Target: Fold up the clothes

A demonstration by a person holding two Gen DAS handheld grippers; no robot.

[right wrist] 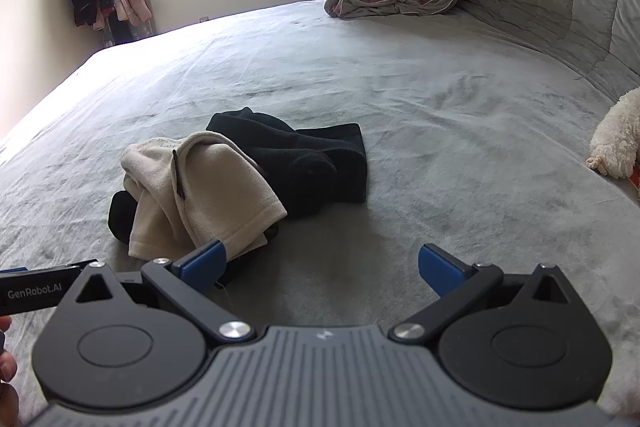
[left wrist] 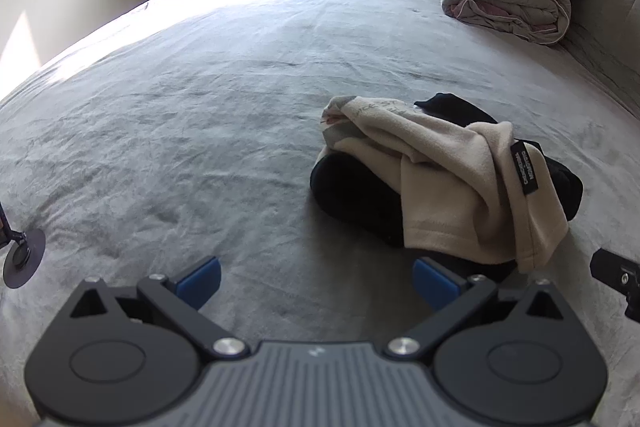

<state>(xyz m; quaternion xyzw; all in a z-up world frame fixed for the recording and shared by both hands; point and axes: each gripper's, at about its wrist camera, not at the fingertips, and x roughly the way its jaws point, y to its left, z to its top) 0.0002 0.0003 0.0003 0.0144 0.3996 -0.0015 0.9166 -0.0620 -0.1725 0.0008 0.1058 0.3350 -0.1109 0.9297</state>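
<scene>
Crumpled on the bed (right wrist: 440,99): cream garment (right wrist: 200,187) draped over black garment (right wrist: 320,163). From left gripper (left wrist: 316,283), ahead and rightward; from right gripper (right wrist: 320,267), ahead and leftward, hem just beside its left pad. Both jaws wide, empty. Right probably nearer.

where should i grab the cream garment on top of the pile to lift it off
Grip the cream fleece garment at its stitched hem corner, the edge nearest the right gripper. It hangs loose over the black garment there, so open jaws coming low from the near side can pinch that one layer. The left gripper is open too.
</scene>
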